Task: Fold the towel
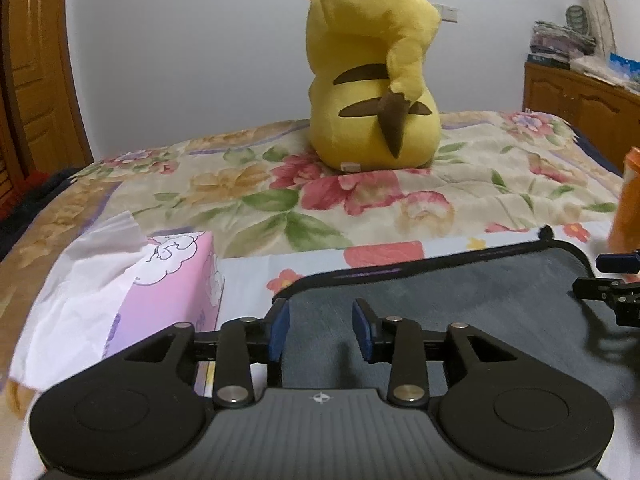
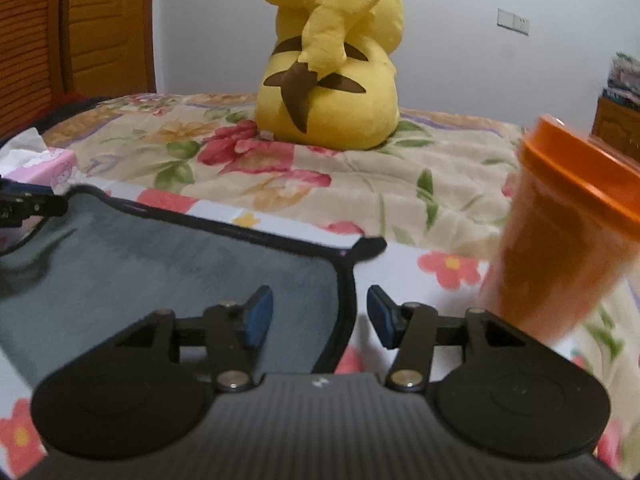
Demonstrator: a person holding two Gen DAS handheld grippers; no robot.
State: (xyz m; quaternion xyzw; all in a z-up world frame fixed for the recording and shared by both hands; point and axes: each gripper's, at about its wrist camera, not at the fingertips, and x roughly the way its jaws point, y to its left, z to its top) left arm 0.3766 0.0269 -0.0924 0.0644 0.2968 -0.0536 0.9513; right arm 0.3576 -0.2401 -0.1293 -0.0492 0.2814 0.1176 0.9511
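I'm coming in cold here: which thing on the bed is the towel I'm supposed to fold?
Start at the big yellow plush toy sitting on the floral quilt; the towel is nearer the cameras. It is the flat dark grey towel with black trim, between the pink tissue box and orange lidded cup, the only dark, flat thing there.

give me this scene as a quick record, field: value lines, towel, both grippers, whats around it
towel: grey towel with dark trim, spread flat, not yet folded
surface: floral bedspread
left gripper: left gripper open, over the towel near its left edge
right gripper: right gripper open, straddling the towel's right edge
left of towel: pink tissue box, a tissue sticking out
right of towel: orange lidded cup
behind towel: yellow plush toy, back to the cameras
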